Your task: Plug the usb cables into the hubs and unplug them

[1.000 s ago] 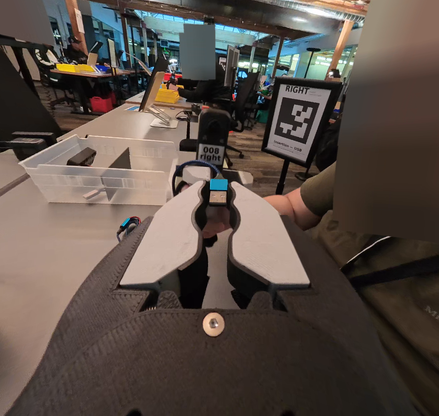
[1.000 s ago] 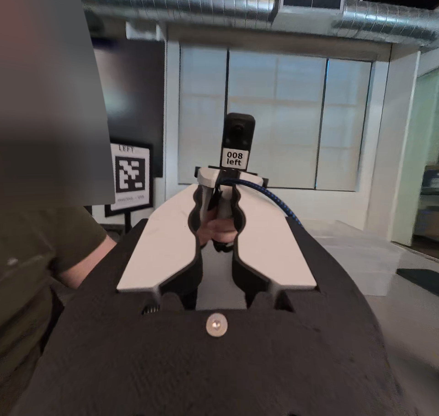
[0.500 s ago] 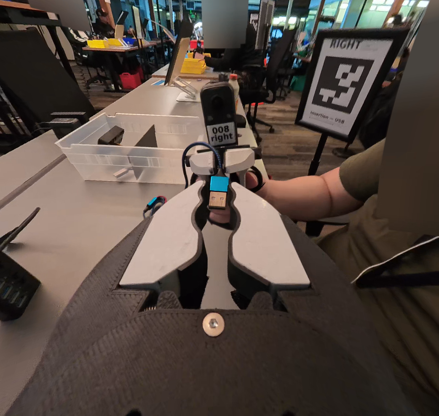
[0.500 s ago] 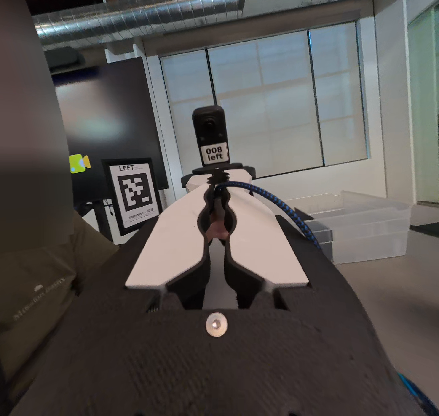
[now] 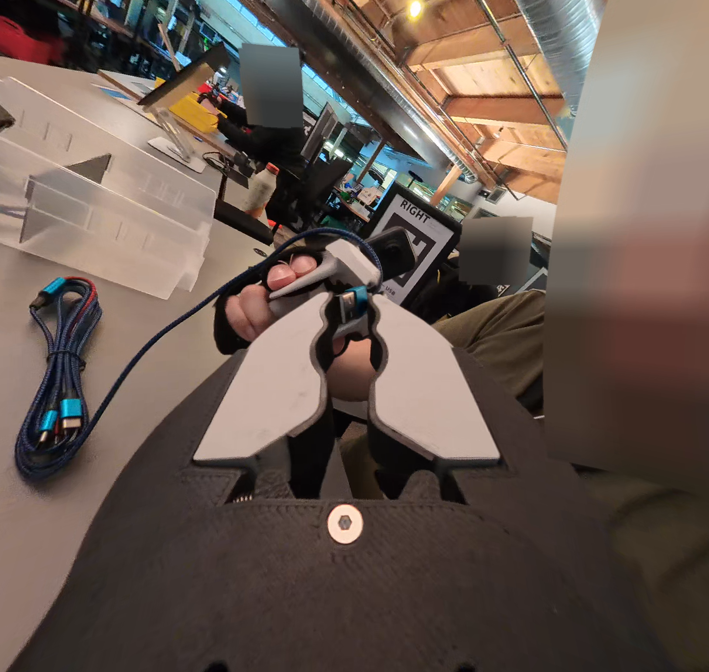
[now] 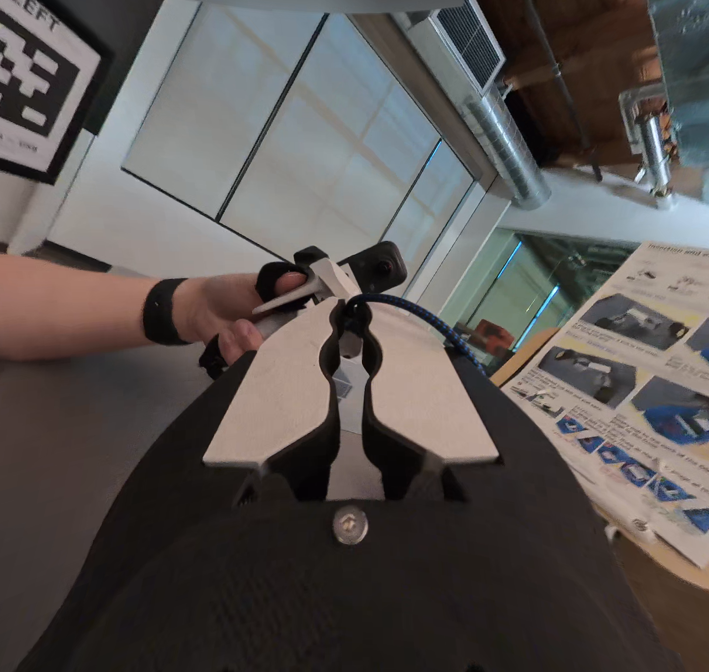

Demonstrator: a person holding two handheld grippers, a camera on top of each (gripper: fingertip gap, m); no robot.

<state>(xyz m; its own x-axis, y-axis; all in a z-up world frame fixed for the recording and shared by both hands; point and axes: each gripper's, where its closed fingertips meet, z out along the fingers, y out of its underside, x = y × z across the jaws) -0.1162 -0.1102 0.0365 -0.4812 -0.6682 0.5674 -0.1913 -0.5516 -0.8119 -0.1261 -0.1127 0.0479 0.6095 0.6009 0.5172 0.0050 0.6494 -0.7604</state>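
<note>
Blue braided cord lies coiled on the grey table (image 5: 42, 508) at the far left of my left wrist view, a bundle of spare cables (image 5: 57, 377) with teal connector shells, well apart from both tools. To its right sits a clear plastic bin (image 5: 115, 228), and from there a single blue braided cable (image 5: 161, 331) rises in a slack arc toward the centre, where my two hand-held tools meet tip to tip above the table.

My left gripper (image 5: 351, 314) is clamped on the USB plug (image 5: 351, 304), its teal shell and metal tongue caught between the grey fingers; the plug's long axis runs roughly along those fingers, tilted a little to the right. My gloved hand (image 5: 249, 308) holds the other tool just beyond.

In the right wrist view, my right gripper (image 6: 355, 322) is nearly closed where the cord bends over its tips, beside the plug's pale end (image 6: 350, 345). I cannot tell whether it truly pinches either one. The cord then trails off right, toward an instruction sheet (image 6: 629, 385).

No hub shows in either view. I judge the plug is being passed or re-seated between tools, and that the left one, nearer and plainly gripping, must carry it down to a port. That move hinges on turning the plug's axis toward a hub I must first find.
</note>
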